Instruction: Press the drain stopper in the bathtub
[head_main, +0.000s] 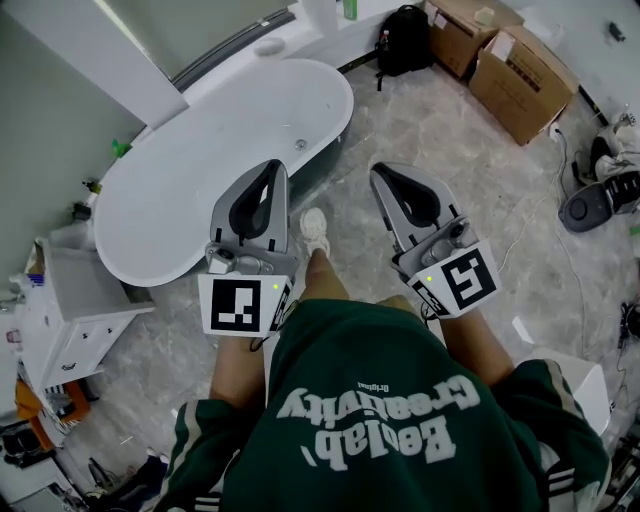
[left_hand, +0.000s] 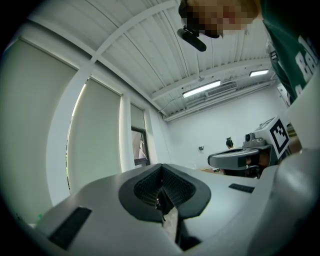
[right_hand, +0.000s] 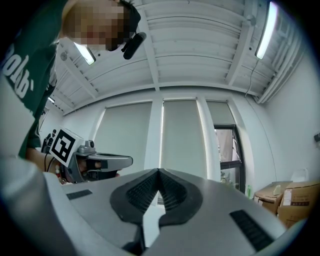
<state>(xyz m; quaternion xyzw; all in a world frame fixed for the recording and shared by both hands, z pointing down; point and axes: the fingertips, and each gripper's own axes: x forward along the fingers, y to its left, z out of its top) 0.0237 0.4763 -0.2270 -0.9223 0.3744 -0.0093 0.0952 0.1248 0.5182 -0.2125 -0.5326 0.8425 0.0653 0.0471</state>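
Observation:
A white oval bathtub (head_main: 190, 190) stands on the marble floor at the upper left of the head view. Its small round drain stopper (head_main: 300, 143) sits in the bottom near the right end. My left gripper (head_main: 271, 166) is held level over the tub's near rim, jaws shut and empty. My right gripper (head_main: 384, 172) hangs beside it over the floor, right of the tub, also shut on nothing. Both gripper views look up at ceiling and windows; the tub is hidden there. The left gripper (left_hand: 161, 168) and the right gripper (right_hand: 159, 173) show their tips meeting.
Cardboard boxes (head_main: 520, 70) and a black backpack (head_main: 405, 38) stand at the back right. A white cabinet (head_main: 80, 310) sits left of the tub's near end. A dark round appliance (head_main: 590, 205) with cables lies at the right. My shoe (head_main: 315, 230) is between the grippers.

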